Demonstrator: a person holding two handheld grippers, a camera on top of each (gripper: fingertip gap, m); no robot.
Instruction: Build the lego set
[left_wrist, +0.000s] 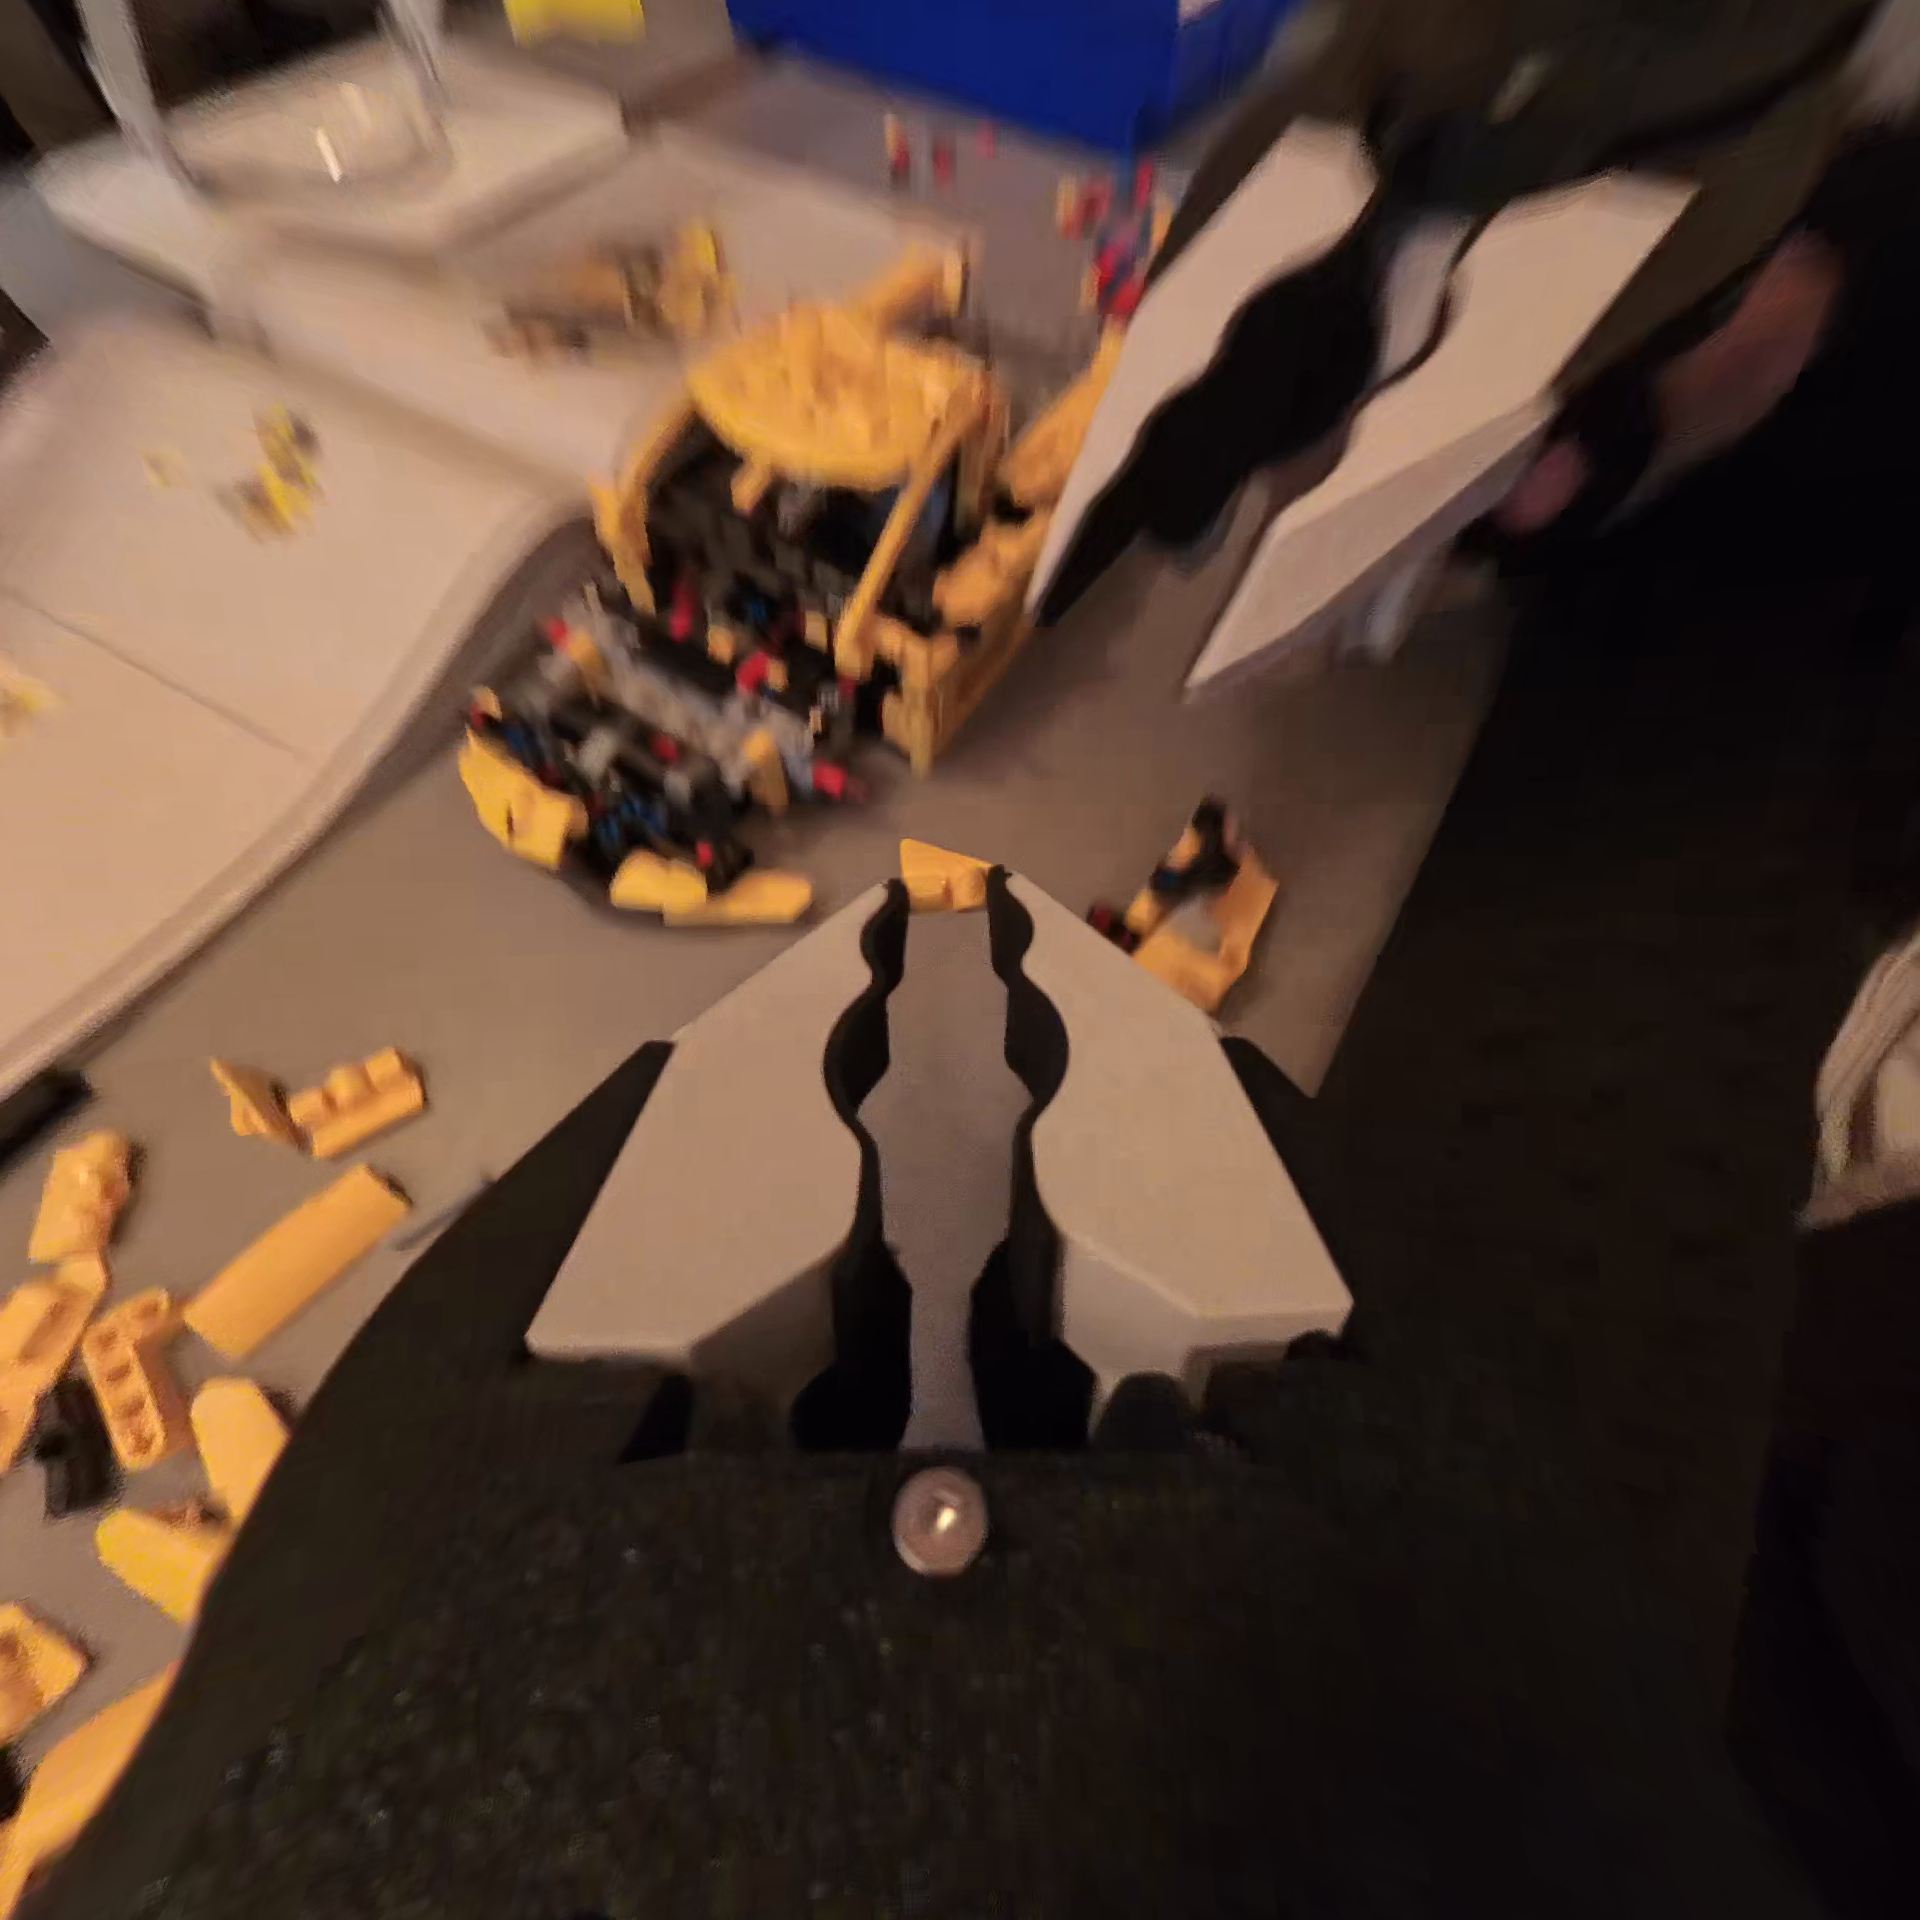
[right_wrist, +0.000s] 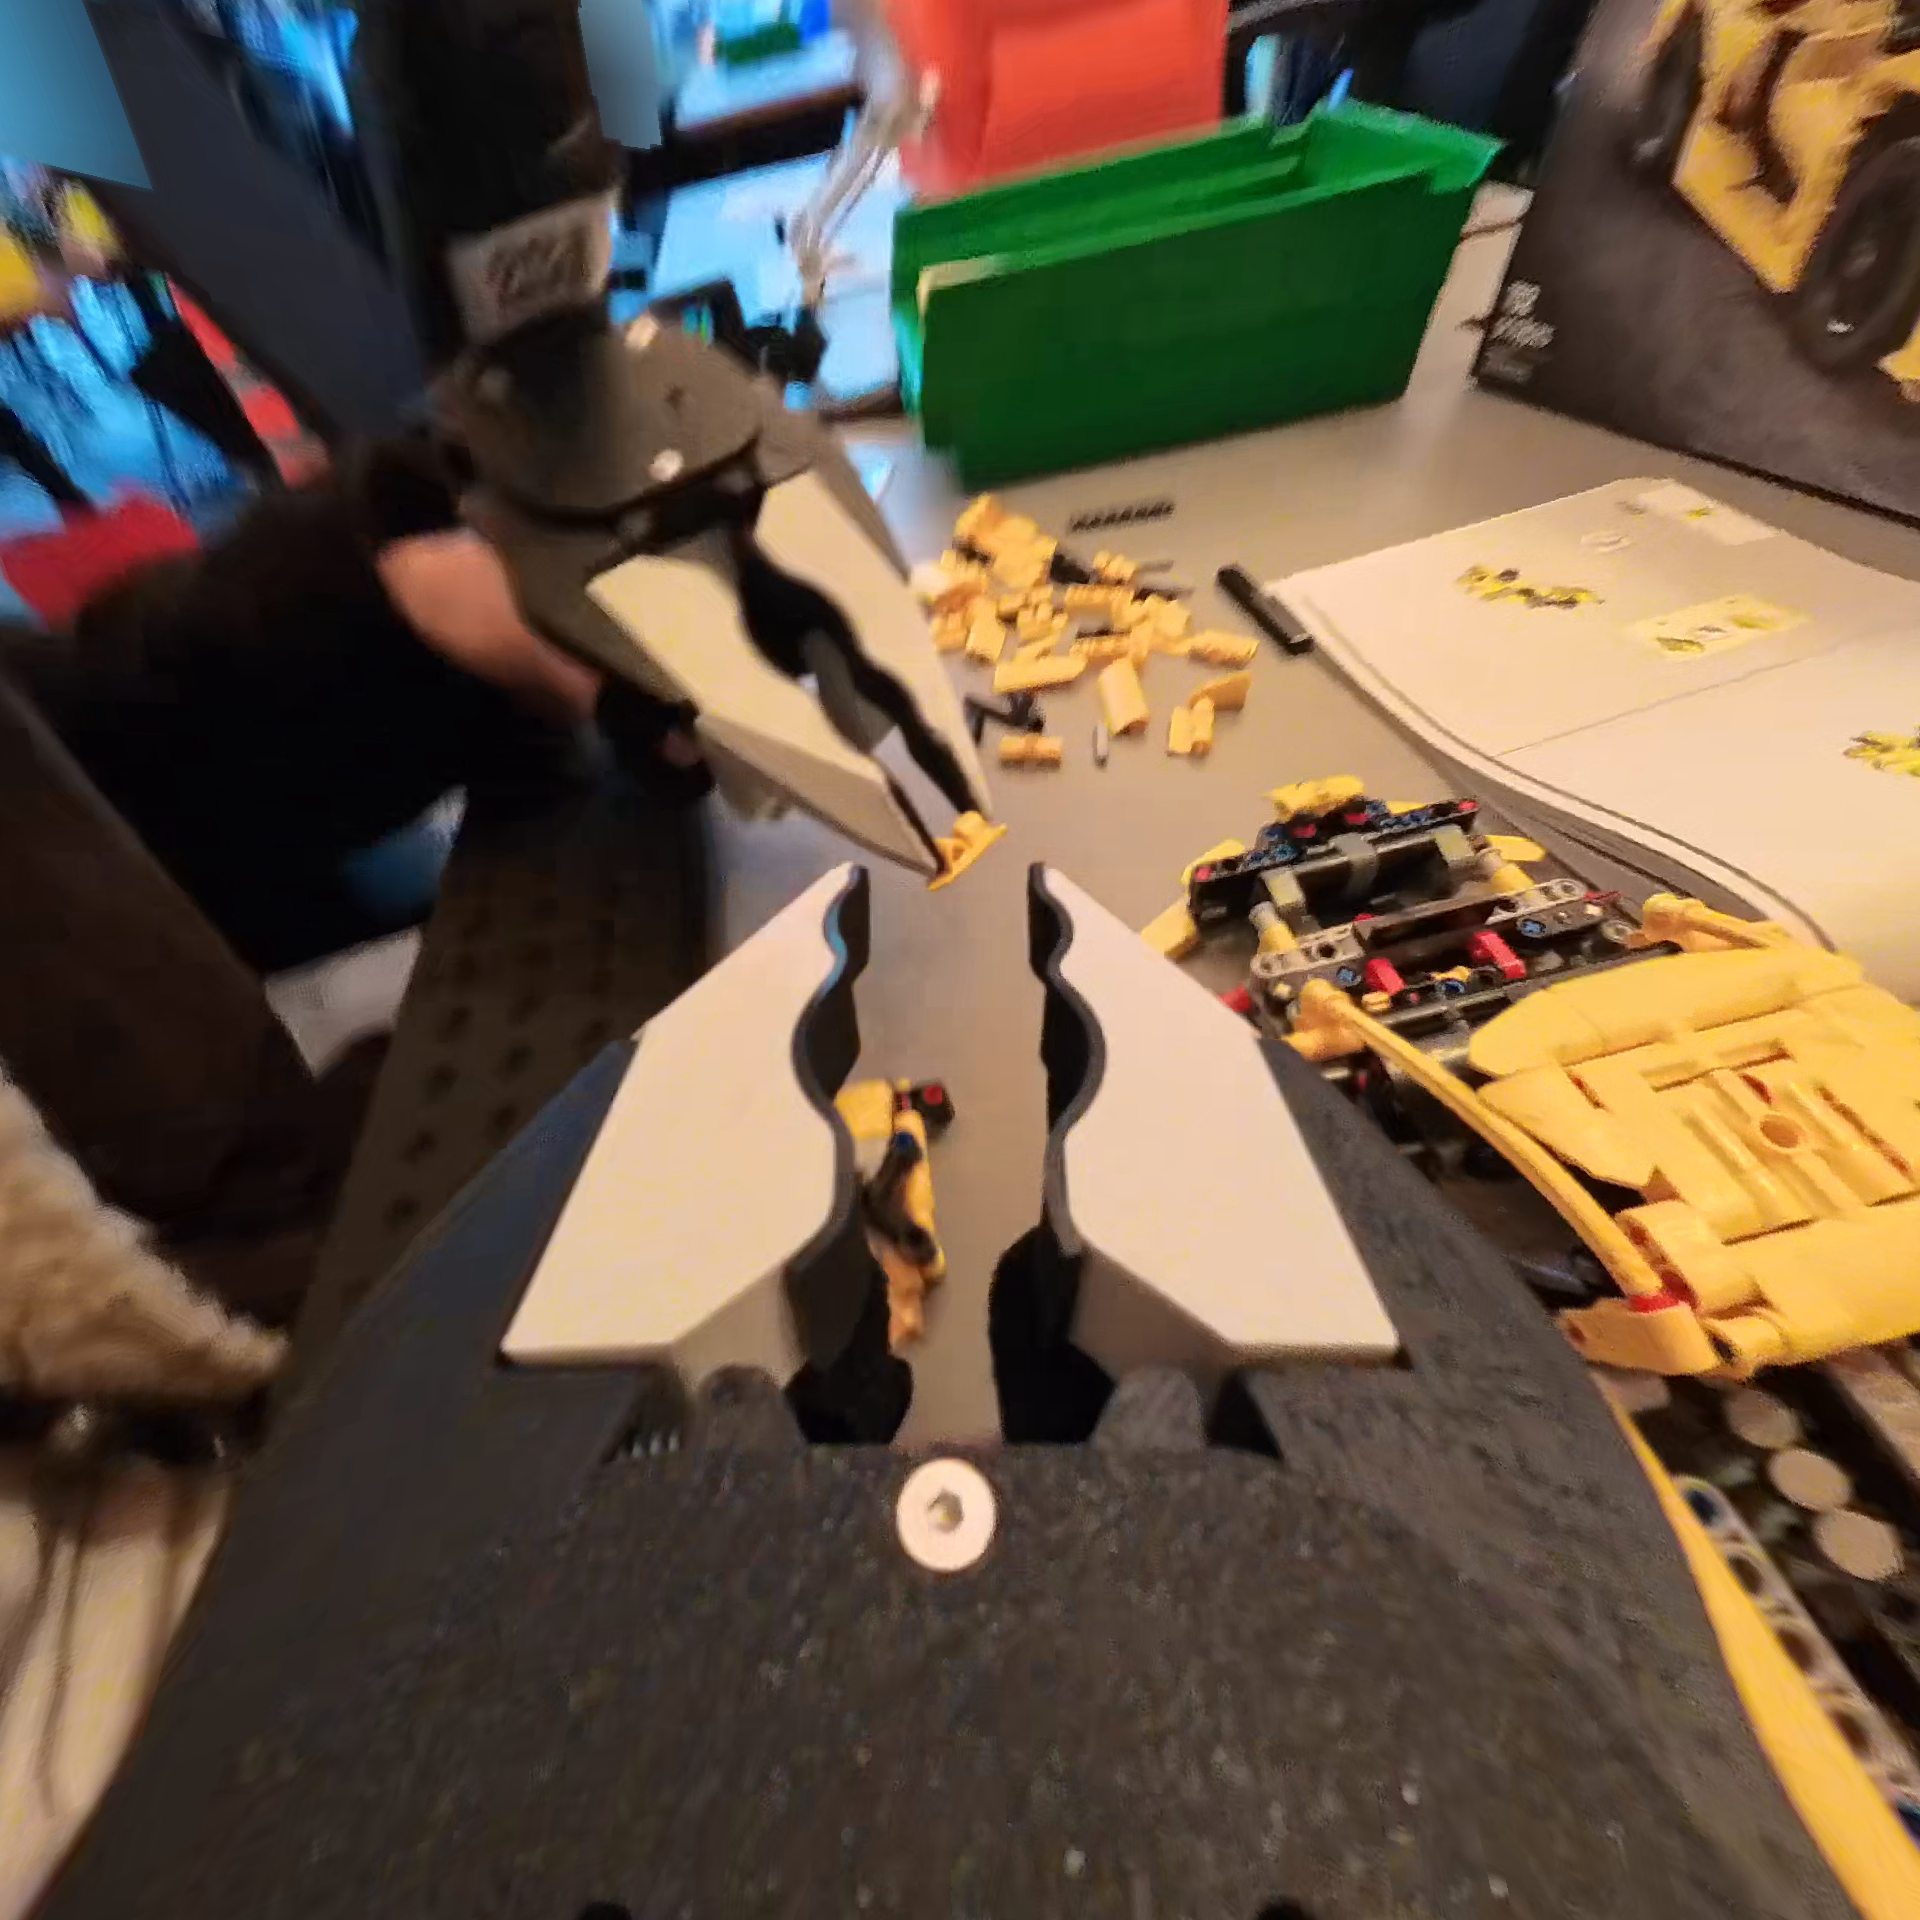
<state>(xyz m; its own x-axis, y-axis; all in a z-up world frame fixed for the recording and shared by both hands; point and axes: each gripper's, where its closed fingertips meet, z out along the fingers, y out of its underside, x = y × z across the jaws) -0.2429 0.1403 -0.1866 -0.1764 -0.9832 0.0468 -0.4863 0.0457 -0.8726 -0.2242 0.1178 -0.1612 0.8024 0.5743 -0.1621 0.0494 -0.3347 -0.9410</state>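
Left fingers (left_wrist: 945, 883) pinching yellow piece (left_wrist: 940, 876), right fingers (right_wrist: 948, 883) apart

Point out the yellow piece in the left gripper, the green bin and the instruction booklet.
yellow piece (right_wrist: 968, 840), right wrist view, its middle below the fingertips.
green bin (right_wrist: 1164, 343), right wrist view, front wall.
instruction booklet (right_wrist: 1621, 665), right wrist view, open page.

Smooth glossy plastic bricks (right_wrist: 1081, 623) near the table's (right_wrist: 1351, 468) far edge; matt paper manual (right_wrist: 1662, 665); speckled, rough black gripper body (right_wrist: 935, 1714).
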